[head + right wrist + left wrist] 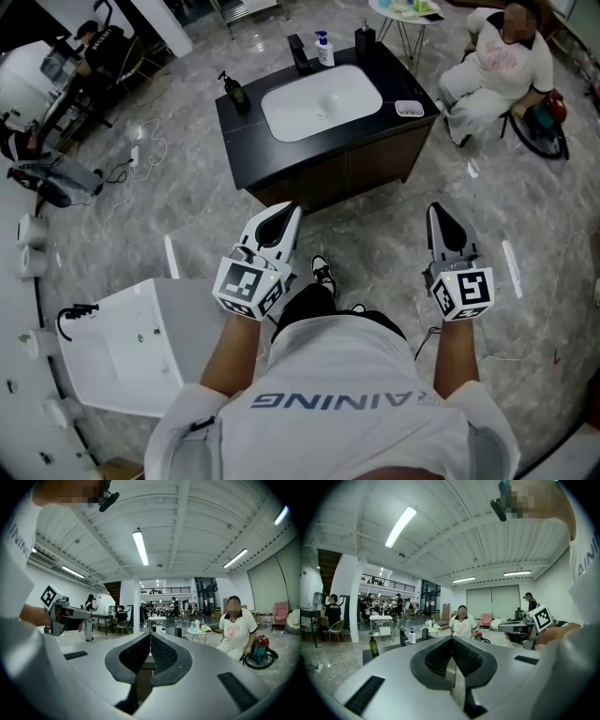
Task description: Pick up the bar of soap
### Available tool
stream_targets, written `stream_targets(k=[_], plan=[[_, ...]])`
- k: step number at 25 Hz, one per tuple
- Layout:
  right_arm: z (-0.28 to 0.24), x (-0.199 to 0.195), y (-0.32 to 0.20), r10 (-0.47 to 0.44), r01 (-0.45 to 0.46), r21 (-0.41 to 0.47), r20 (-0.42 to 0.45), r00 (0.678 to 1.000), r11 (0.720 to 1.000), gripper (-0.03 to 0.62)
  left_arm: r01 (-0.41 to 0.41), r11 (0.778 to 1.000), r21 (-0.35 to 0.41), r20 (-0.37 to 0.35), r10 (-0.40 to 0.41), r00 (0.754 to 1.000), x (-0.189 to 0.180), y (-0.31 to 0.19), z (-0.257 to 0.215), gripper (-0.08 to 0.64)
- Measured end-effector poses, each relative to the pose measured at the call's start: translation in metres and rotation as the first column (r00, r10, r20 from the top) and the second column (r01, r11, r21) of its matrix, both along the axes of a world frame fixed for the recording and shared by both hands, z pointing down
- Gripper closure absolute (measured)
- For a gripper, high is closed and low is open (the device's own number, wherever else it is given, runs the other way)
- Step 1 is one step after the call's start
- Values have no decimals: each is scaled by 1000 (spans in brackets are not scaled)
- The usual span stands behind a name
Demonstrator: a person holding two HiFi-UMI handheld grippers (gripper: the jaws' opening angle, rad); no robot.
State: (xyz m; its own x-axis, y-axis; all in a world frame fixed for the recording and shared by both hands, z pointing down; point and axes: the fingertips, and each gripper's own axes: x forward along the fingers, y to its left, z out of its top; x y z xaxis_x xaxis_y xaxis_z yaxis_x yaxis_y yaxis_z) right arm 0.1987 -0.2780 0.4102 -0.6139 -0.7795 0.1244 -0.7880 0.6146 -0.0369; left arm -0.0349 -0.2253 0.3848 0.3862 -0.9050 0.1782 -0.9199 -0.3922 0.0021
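A dark counter with a white basin is seen on a grey marble floor in an open hall, with a seated person to its far right. The left gripper and right gripper are held closed and empty, near the counter's front. A small white dish is set at the counter's right end. Whether the bar of soap lies in it cannot be made out.

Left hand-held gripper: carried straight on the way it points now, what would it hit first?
Probably the sink cabinet ahead of the left hand-held gripper; only floor lies between them. Whether it would strike the countertop edge or the cabinet front is unclear.
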Motion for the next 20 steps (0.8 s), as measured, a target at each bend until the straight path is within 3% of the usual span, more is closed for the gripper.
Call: stream_targets(k=[11, 20], plan=[[0, -17, -96, 48, -49, -2, -39, 998, 999, 577, -56, 998, 2, -51, 56, 997, -18, -111, 4, 560], [-2, -84, -172, 51, -53, -23, -78, 996, 998, 577, -85, 996, -9, -64, 84, 994, -74, -192, 10, 560]])
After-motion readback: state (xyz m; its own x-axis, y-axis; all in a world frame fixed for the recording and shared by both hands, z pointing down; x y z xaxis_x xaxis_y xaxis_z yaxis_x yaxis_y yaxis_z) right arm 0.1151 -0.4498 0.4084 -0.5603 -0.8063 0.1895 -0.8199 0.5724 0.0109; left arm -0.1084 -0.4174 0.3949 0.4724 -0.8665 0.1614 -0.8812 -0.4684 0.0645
